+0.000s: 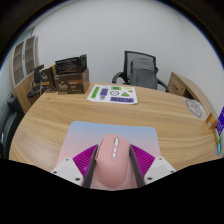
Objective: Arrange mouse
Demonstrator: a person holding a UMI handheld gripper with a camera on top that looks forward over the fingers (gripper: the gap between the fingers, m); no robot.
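A pink computer mouse (111,160) sits between my gripper's (111,168) two fingers, whose magenta pads (79,158) press against both of its sides. The mouse is over the near edge of a pale lavender mouse pad (108,131) that lies on the wooden table (60,115). I cannot tell whether the mouse rests on the pad or is lifted slightly.
A white and green sheet with purple shapes (112,95) lies further back on the table. A black office chair (142,71) stands behind the table. Dark boxes (70,74) sit at the far left, and a wooden cabinet (192,92) at the right.
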